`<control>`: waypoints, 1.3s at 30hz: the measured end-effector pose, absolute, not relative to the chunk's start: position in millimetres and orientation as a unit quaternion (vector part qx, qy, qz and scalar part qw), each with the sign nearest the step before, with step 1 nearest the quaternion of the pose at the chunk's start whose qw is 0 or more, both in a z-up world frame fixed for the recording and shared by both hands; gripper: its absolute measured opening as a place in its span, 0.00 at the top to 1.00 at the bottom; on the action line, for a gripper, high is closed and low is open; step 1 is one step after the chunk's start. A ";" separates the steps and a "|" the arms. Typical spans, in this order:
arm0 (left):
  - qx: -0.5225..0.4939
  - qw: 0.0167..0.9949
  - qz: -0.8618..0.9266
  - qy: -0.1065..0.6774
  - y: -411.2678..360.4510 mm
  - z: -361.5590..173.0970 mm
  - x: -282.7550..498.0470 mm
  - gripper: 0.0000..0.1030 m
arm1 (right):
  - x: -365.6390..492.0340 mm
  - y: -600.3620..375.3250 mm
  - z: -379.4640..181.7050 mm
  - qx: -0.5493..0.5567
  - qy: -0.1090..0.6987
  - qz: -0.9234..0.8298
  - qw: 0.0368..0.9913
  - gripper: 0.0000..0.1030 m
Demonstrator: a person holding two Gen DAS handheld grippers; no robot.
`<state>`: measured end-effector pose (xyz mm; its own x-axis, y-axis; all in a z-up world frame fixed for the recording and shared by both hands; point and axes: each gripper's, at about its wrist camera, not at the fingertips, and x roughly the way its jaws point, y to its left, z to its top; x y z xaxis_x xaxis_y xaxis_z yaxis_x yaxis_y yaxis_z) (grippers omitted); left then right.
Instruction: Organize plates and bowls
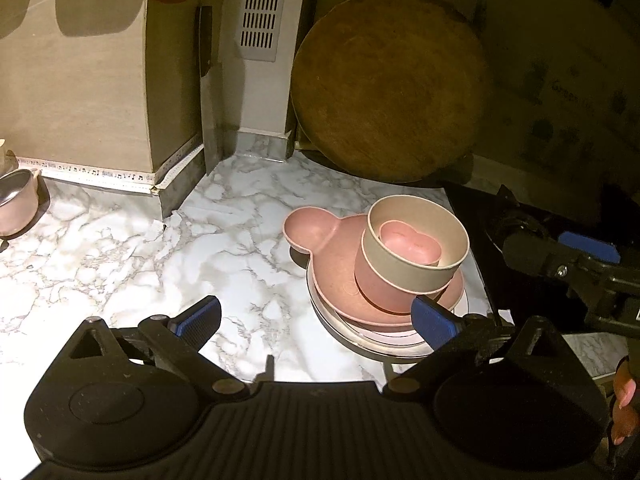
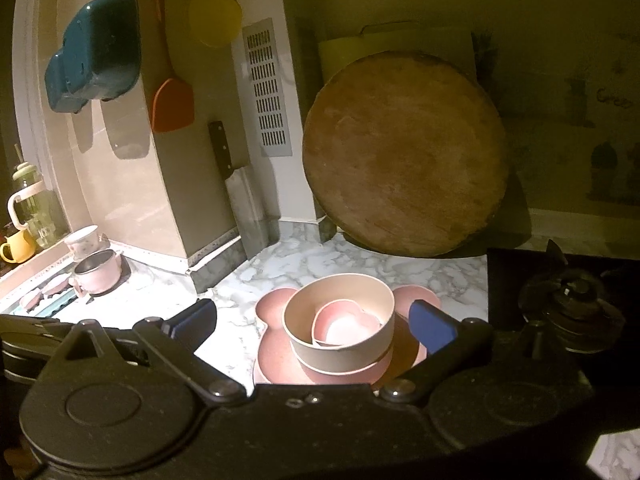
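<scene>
The counter [image 1: 120,248] is marble, lit bright near the middle and dim toward the right, where a black hob [image 2: 520,280] starts. A round wooden board [image 1: 388,88] leans against the far wall, just behind the crockery; a careless lift up and back could knock it and bring it down on the pile.

The stack [image 1: 384,280] sits on the counter's right part, close to the hob edge. At the bottom lie flat plates [image 1: 360,344], pale ones under a pink one, and the pale rims stick out toward the near side, so they are not centred. On them rests a pink eared dish [image 1: 316,232], then a pink bowl [image 1: 376,280], then a beige bowl [image 1: 416,248] that looks tilted in the left view, with a small heart bowl [image 1: 408,244] inside it. In my judgement the tilt is the main risk: a push on the beige rim could tip the upper bowls off, or slide the whole pile toward the hob.

The left gripper [image 1: 316,320] has its fingers spread wide and holds nothing; its right pad overlaps the plate rims in the view, though I cannot tell if it touches. The right gripper [image 2: 312,320] is likewise spread and empty, with the bowls between its pads. Closing on the beige wall alone might lift it and drop the heart bowl.

Far left, a small pink pot [image 2: 96,276] stands well apart.
</scene>
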<state>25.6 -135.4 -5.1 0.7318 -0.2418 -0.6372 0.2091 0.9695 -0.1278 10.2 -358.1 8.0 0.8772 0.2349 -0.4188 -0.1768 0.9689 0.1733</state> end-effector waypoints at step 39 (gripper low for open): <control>-0.039 0.920 -0.143 0.362 -145.5 -8.5 33.7 0.01 | 11.7 -366.0 3.5 0.090 0.243 0.095 0.961 0.00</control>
<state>33.7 -145.5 -8.5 0.6962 -0.2922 -0.6558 0.2354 0.9558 -0.1760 11.7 -366.0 3.5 0.8643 0.2260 -0.4494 -0.1384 0.9657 0.2195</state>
